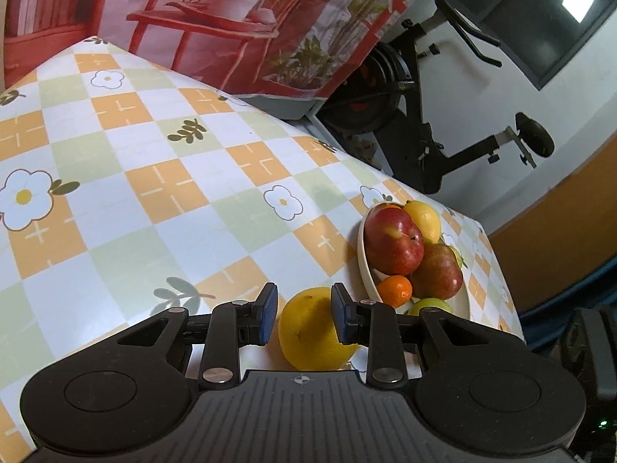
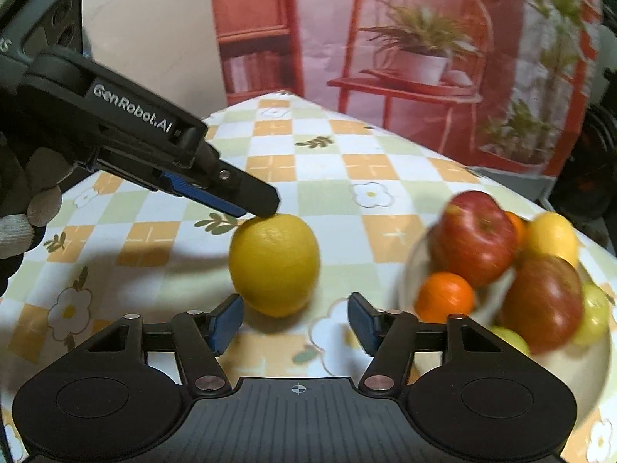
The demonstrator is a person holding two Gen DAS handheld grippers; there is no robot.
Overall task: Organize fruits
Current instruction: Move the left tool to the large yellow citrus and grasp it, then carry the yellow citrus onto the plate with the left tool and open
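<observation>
A large yellow citrus fruit (image 1: 314, 332) (image 2: 274, 264) rests on the checked tablecloth. My left gripper (image 1: 304, 310) is above it, fingers either side, slightly apart from the peel; in the right wrist view its fingertips (image 2: 266, 202) touch the fruit's top. A white bowl (image 1: 366, 266) (image 2: 570, 382) to the right holds red apples (image 1: 393, 241) (image 2: 478, 235), a lemon (image 1: 424, 220), a small orange (image 1: 395, 289) (image 2: 445, 297) and green fruit. My right gripper (image 2: 295, 322) is open and empty, just in front of the yellow fruit.
The table (image 1: 154, 177) ends at its right edge just beyond the bowl. An exercise bike (image 1: 424, 123) stands past the table. A printed backdrop (image 2: 424, 38) hangs behind.
</observation>
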